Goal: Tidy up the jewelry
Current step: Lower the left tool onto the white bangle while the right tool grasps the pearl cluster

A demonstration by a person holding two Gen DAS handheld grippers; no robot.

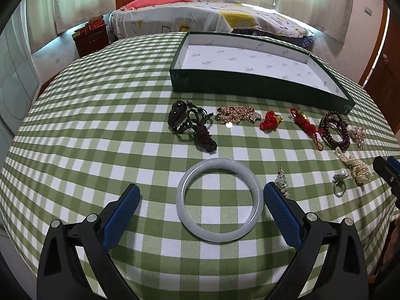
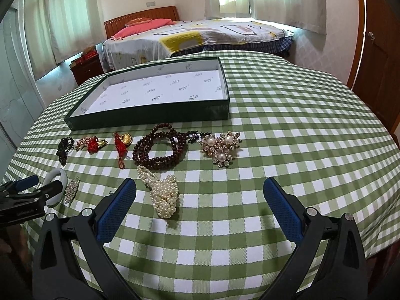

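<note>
A pale jade bangle [image 1: 220,200] lies flat on the checked cloth, between the spread fingers of my left gripper [image 1: 201,192], which is open and not touching it. A dark green box [image 1: 260,85] with a white lining stands empty behind a row of jewelry: a black cord pendant [image 1: 190,125], a gold chain [image 1: 237,115], two red charms [image 1: 271,121], a dark bead bracelet [image 1: 333,131]. My right gripper [image 2: 200,187] is open over the cloth. A pearl strand [image 2: 162,192] lies just left of its middle, and a pearl brooch [image 2: 221,147] lies beyond.
A small crystal piece [image 1: 282,182] and a ring [image 1: 340,185] lie right of the bangle. The round table [image 2: 312,135] has bare cloth on its right half. A bed [image 2: 200,35], a red nightstand [image 1: 91,40] and a wooden door [image 2: 380,57] stand behind.
</note>
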